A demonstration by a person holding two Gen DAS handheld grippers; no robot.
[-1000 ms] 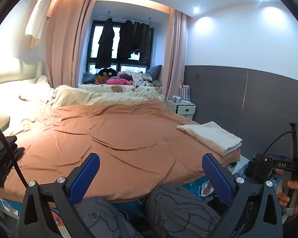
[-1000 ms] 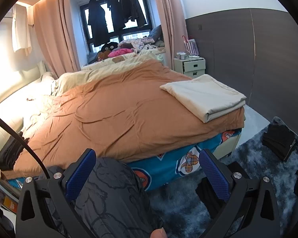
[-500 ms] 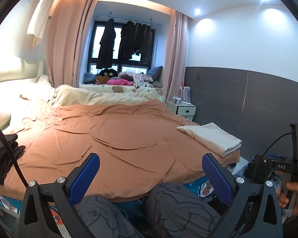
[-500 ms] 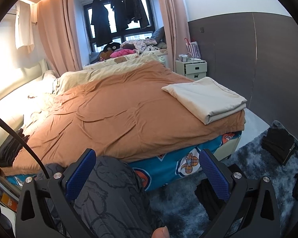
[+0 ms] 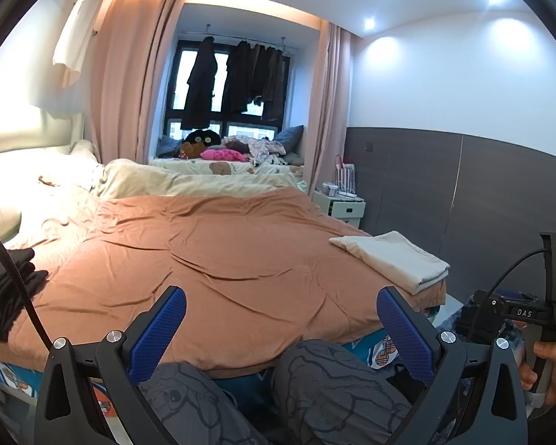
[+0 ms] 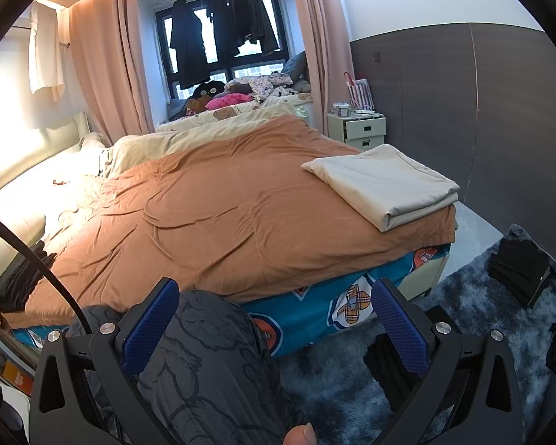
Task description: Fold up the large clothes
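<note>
A folded cream cloth (image 5: pixel 393 259) (image 6: pixel 385 183) lies at the right front corner of the bed, on the orange duvet (image 5: pixel 222 256) (image 6: pixel 218 207). A stack of dark folded clothes (image 5: pixel 3 293) (image 6: pixel 18 282) rests at the bed's left edge. My left gripper (image 5: pixel 281 330) is open and holds nothing; it hovers over the person's knees (image 5: pixel 330 382) at the foot of the bed. My right gripper (image 6: pixel 274 322) is open too, with nothing between its blue pads, above a knee (image 6: pixel 207 363). The right gripper's body (image 5: pixel 519 315) and the hand on it show in the left wrist view.
A grey shaggy rug (image 6: pixel 470 319) covers the floor on the right, with dark folded garments (image 6: pixel 519 270) on it. A white nightstand (image 6: pixel 357 129) stands by the dark wall panel. Dark clothes (image 6: pixel 218 33) hang at the window, above a cluttered window seat (image 5: pixel 237 152).
Both wrist views have tilted up slightly, so the bed sits a bit lower in frame. Nothing was grasped or released; both grippers stay open.
</note>
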